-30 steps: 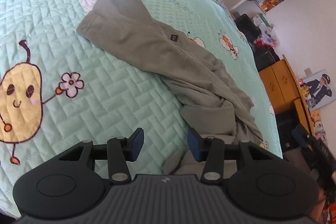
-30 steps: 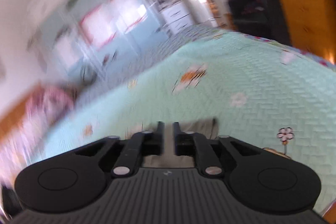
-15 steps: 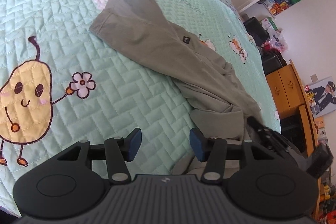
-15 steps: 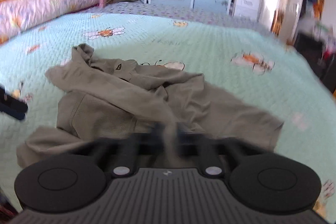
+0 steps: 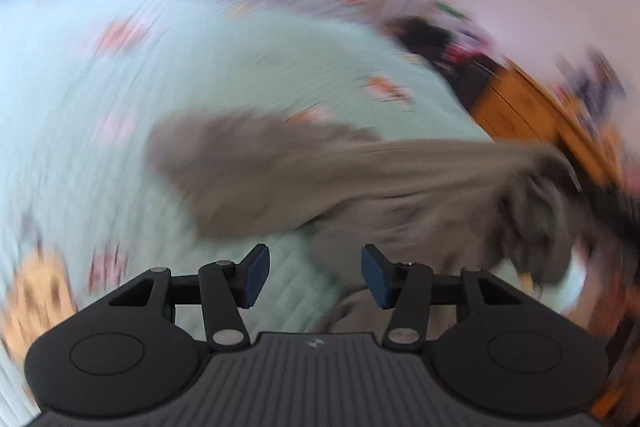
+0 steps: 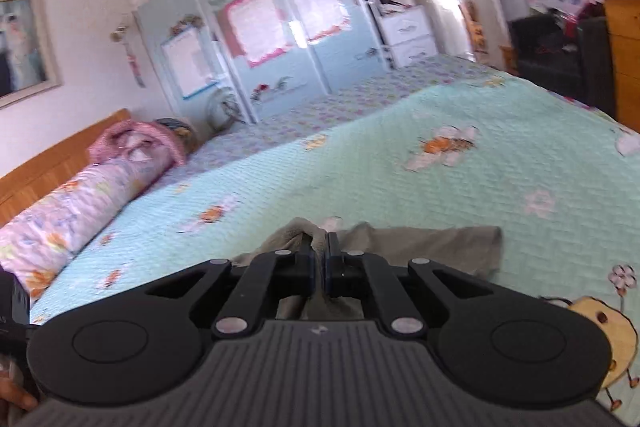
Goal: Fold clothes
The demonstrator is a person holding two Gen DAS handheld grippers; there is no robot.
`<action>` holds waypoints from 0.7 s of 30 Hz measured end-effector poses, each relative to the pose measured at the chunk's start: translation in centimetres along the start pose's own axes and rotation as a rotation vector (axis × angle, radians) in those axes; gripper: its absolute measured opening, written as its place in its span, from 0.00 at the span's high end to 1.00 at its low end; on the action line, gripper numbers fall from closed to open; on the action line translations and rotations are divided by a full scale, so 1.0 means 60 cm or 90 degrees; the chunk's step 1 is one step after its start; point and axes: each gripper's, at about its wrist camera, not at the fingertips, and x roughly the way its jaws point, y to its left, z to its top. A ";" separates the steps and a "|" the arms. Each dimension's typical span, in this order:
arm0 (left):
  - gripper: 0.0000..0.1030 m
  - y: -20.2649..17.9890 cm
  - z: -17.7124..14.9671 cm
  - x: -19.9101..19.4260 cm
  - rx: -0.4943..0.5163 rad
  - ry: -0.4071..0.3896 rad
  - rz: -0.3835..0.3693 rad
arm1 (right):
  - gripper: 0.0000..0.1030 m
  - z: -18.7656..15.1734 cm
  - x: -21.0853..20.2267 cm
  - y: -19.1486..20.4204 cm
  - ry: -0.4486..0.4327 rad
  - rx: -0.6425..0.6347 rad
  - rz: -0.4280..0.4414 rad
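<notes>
Our right gripper (image 6: 319, 269) clamped on grey garment (image 5: 320, 183); cloth stretches leftward across bed (image 6: 460, 187). Left gripper (image 5: 314, 277) apart, empty, nearer its free end.

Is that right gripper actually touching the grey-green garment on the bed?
Touching. In the right wrist view the right gripper has its jaws shut on a bunched fold of the grey-green garment, with cloth showing above and below the closed pads.
</notes>
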 end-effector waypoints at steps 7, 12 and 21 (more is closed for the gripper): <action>0.35 -0.160 0.016 -0.048 0.446 -0.123 0.017 | 0.95 0.024 -0.014 0.046 0.016 -0.055 0.154; 0.35 -0.203 0.006 -0.037 0.602 -0.113 -0.018 | 0.95 0.027 -0.040 0.071 0.045 -0.113 0.238; 0.93 -0.257 -0.029 -0.025 0.719 -0.032 -0.128 | 0.94 0.013 -0.094 0.127 0.155 -0.237 0.350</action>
